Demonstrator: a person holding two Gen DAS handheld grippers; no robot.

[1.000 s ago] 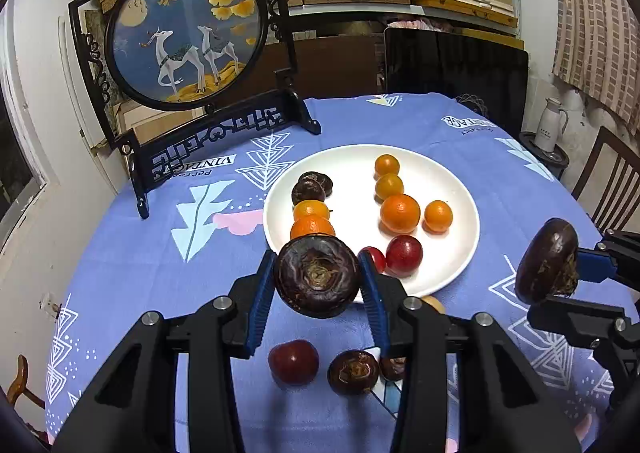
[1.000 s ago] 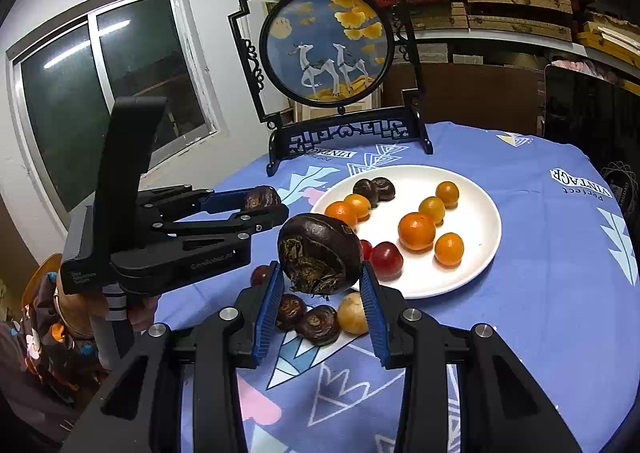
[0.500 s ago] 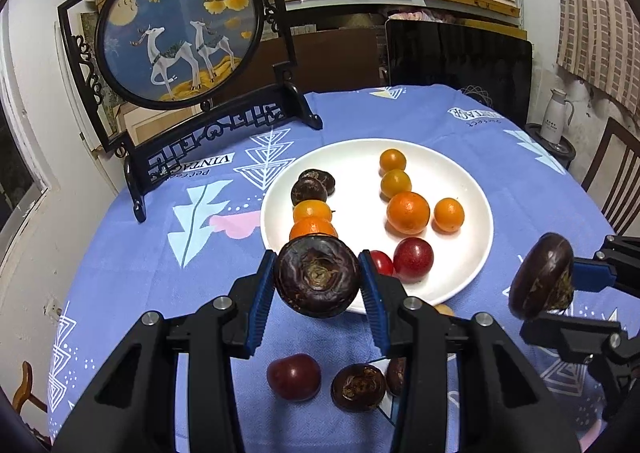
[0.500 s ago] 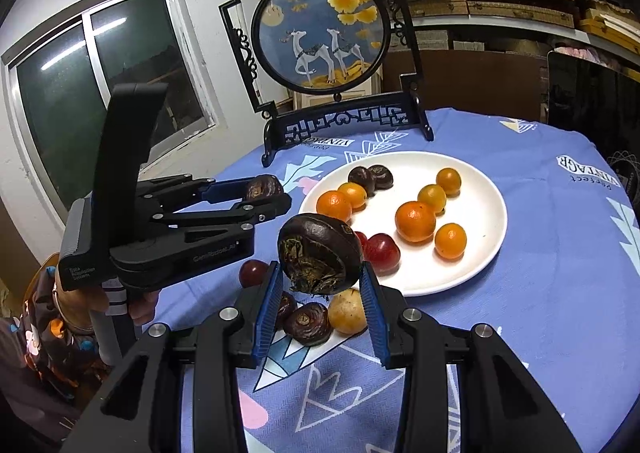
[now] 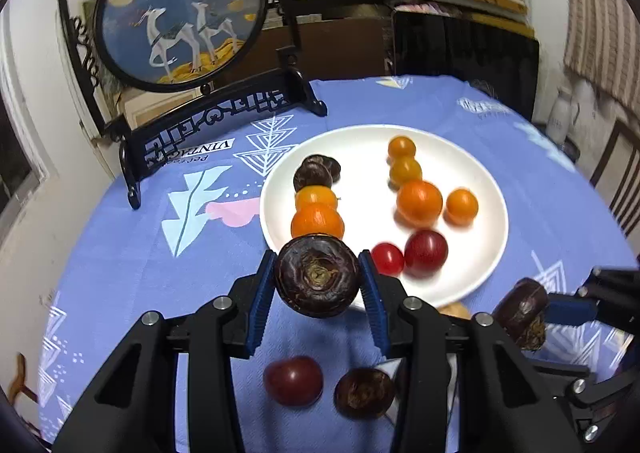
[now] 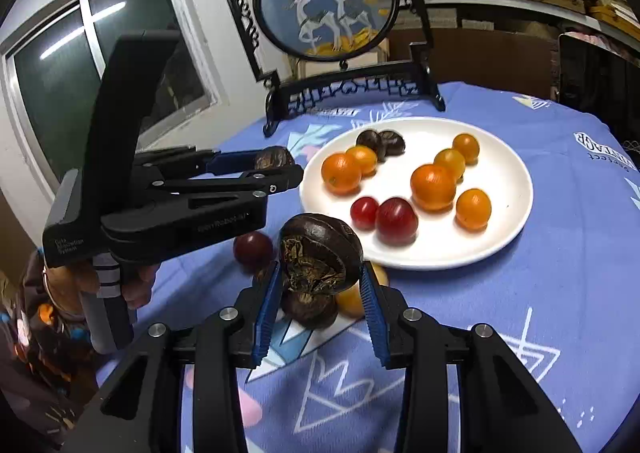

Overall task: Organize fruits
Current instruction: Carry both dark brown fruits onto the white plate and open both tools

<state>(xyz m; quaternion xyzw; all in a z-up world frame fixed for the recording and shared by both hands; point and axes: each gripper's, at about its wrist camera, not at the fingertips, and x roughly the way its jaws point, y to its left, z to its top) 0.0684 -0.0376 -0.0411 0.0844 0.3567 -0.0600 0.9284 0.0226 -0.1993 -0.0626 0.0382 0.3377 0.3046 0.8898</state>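
Holding a dark brown, round water chestnut (image 5: 316,281) clamped between its blue pads, the left gripper (image 5: 318,285) hung above the blue patterned cloth of the desk (image 5: 120,245), just short of the near rim of the round white plate (image 5: 480,173). The right gripper (image 6: 320,285) likewise pinched a second dark chestnut (image 6: 320,253), above a loose cluster of fruit on the cloth.

On the plate, two dark chestnuts (image 5: 316,173) sat at the far left, with orange fruits (image 5: 418,201) and red cherry tomatoes (image 5: 424,253) grouped nearer. A red tomato (image 5: 294,381) and another chestnut (image 5: 364,393) lay on the cloth near the camera.

The likely step was carrying each chestnut to its dark mates. Doing it well meant passing high over the orange pair, lowering close, and releasing gently so nothing rolled.
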